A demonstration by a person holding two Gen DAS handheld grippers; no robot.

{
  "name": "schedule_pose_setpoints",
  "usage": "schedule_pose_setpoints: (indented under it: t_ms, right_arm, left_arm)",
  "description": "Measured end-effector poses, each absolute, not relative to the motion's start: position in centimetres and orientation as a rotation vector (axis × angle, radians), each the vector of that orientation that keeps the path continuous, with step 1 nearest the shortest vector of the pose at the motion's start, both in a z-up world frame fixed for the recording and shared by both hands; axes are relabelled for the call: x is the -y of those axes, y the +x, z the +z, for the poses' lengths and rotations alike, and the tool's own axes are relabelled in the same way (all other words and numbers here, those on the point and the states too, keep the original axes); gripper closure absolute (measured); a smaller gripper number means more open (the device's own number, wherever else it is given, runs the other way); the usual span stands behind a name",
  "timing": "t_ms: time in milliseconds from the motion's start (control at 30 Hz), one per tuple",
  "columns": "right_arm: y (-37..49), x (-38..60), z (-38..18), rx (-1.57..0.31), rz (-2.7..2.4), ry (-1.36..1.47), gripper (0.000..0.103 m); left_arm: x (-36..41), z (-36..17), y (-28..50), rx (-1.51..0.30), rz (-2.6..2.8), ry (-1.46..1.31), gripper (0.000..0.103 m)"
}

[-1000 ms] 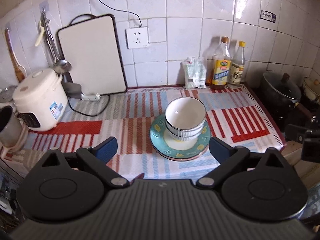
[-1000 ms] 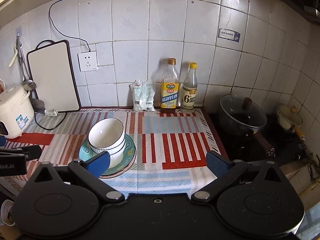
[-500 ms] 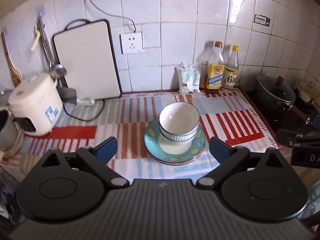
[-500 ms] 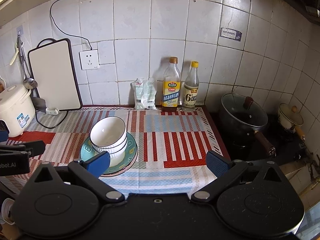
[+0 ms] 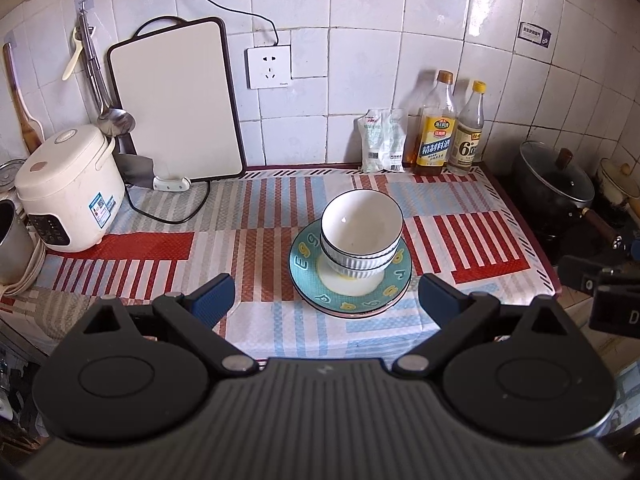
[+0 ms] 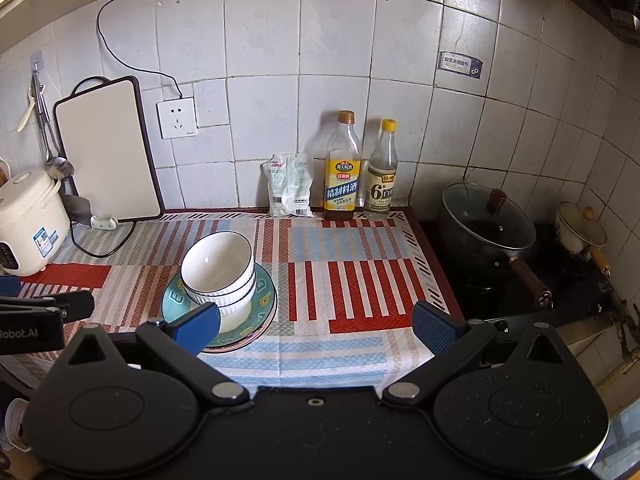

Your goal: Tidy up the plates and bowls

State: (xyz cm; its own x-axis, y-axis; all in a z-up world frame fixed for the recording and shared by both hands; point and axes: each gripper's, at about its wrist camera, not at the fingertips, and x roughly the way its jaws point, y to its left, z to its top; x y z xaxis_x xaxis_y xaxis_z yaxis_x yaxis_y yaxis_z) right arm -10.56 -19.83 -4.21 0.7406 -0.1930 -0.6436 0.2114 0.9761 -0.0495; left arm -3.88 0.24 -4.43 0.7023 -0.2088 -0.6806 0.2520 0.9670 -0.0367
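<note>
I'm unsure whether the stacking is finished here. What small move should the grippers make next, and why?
Probably ease both back. The white bowls sit nested on the teal plates, and the left gripper and right gripper are open, holding nothing, short of the stack. I see no other loose dishes.

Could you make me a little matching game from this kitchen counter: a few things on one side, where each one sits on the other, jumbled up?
Things:
1. white bowls
2. rice cooker
3. cutting board
4. lidded black pot

Places:
A. leaning upright against the tiled wall
B. on the stove, right of the striped cloth
C. nested together on the teal plates
D. at the left end of the counter

Pairs: 1-C, 2-D, 3-A, 4-B
</note>
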Motion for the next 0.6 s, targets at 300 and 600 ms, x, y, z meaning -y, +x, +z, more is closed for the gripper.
schedule_pose_setpoints:
  t_ms: [300, 600]
  right_arm:
    - [-10.42, 19.70, -4.37, -0.707, -0.230, 0.028, 0.000]
    - [-10.23, 19.73, -4.47, -0.711, -0.233, 0.029, 0.000]
  left_arm:
    - [-0.38, -4.48, -3.48, -0.751, -0.266, 0.066, 0.004]
    - [-0.73, -4.45, -3.31, -0.749, -0.277, 0.054, 0.004]
